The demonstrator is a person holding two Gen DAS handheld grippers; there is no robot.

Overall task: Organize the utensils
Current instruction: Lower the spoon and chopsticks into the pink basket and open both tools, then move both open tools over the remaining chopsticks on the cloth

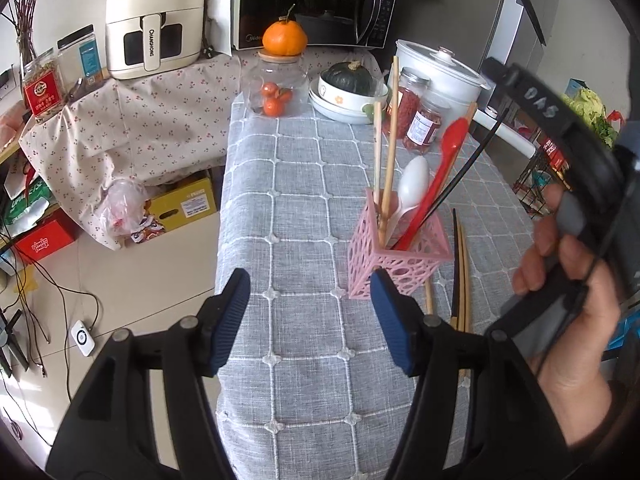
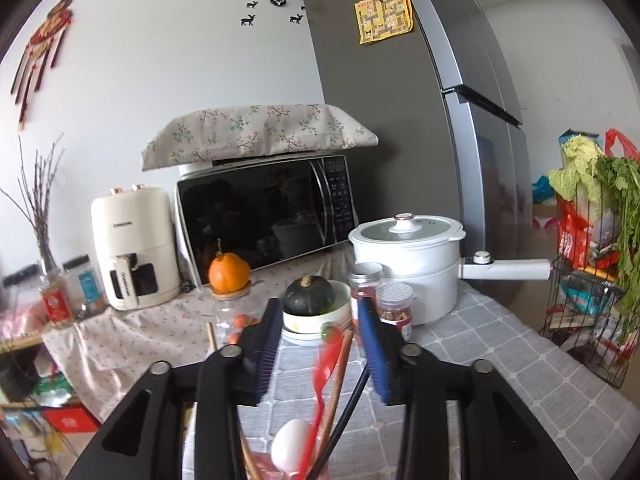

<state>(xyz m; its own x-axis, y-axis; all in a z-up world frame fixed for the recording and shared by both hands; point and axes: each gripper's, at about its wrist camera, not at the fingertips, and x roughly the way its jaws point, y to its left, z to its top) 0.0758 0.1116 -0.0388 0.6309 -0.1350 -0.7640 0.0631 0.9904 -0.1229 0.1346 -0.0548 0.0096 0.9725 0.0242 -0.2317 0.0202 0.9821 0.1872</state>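
Note:
A pink lattice utensil holder (image 1: 394, 258) stands on the grey checked tablecloth (image 1: 304, 184). It holds a red spoon (image 1: 438, 176), a white spoon (image 1: 412, 184), wooden chopsticks (image 1: 386, 148) and a black chopstick (image 1: 466, 168). Several more chopsticks (image 1: 460, 276) lie on the cloth just right of the holder. My left gripper (image 1: 310, 308) is open and empty, just in front of the holder. My right gripper (image 2: 318, 342) is open, hovering above the holder, with the red spoon (image 2: 326, 364), white spoon (image 2: 292, 448) and black chopstick (image 2: 354, 404) rising between its fingers.
Behind the holder stand two red-filled jars (image 1: 416, 116), stacked bowls with a dark squash (image 1: 348, 92), a glass jar with an orange on top (image 1: 278, 84), a white pot (image 1: 436, 72), a microwave (image 1: 312, 4) and an air fryer (image 1: 154, 20). The table's left edge drops to a cluttered floor (image 1: 120, 272).

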